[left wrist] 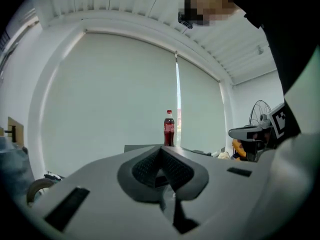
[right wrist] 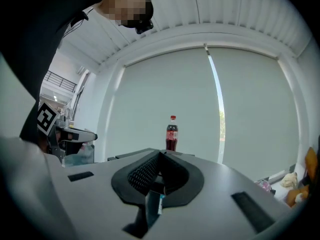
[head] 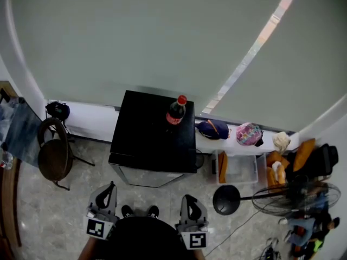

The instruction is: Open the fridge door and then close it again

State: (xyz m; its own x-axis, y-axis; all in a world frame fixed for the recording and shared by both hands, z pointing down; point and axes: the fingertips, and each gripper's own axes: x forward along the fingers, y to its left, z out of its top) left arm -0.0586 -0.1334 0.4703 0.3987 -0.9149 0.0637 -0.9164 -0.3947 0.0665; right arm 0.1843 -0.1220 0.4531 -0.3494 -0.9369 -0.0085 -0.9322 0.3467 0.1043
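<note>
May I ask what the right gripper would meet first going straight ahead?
Likely the cola bottle standing on the black fridge, though depth is unclear; nothing nearer shows.

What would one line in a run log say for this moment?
fridge: door closed | cola bottle: upright on fridge | left gripper: shut, empty | right gripper: shut, empty

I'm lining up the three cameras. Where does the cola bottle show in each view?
Head view: the cola bottle stands a little right of middle, on the back right part of the black fridge.
Left gripper view: the bottle is near the middle, upright.
Right gripper view: the bottle is near the middle, upright.
Shared landmark: the bright gap between the window blinds, which lies to the right of the bottle in every view.
</note>
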